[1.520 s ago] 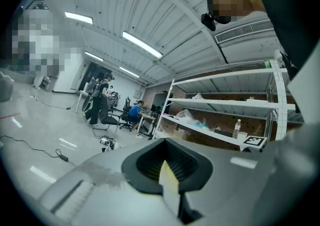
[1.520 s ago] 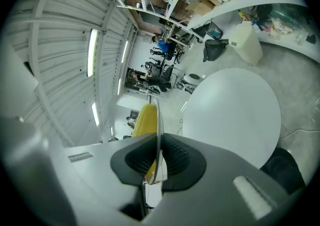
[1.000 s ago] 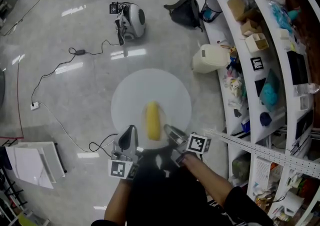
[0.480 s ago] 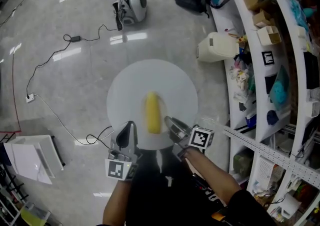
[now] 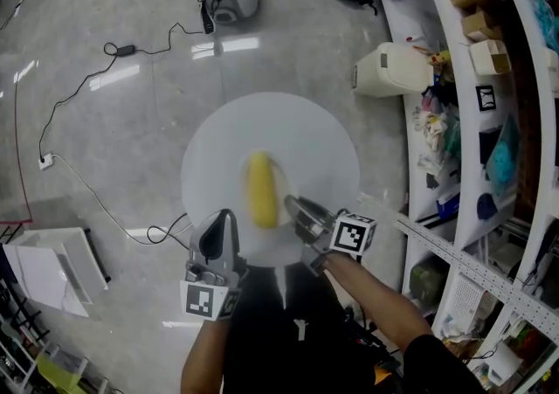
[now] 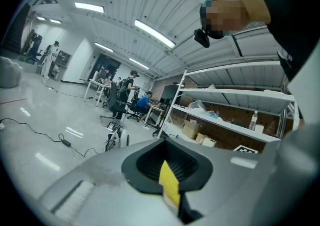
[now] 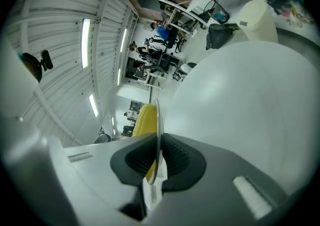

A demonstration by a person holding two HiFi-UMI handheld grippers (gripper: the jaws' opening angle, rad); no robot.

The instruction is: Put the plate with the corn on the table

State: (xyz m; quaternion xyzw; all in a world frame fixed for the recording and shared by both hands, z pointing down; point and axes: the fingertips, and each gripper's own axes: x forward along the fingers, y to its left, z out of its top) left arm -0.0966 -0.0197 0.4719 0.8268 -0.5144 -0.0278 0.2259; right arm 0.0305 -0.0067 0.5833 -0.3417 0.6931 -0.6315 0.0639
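Floor (image 5: 105,148) below, no table in view — the plate (image 5: 297,134) hangs in the air, seemingly kept level for its load. Your right hand-held gripper (image 5: 295,207) clamps the near rim; your left hand-held gripper (image 5: 224,219), jaws together, sits beside it. Corn (image 5: 259,190) lies mid-plate.

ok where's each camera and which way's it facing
Head view: on the head, steeply down at a round white plate with a yellow corn cob over grey floor; forearms, left tongs, right tongs show.
Left gripper view: on the left tongs, facing across the room toward white metal shelving; closed jaws show.
Right gripper view: on the right tongs, along the plate rim its jaws clamp.
Shared: head and right gripper views both show plate and corn.
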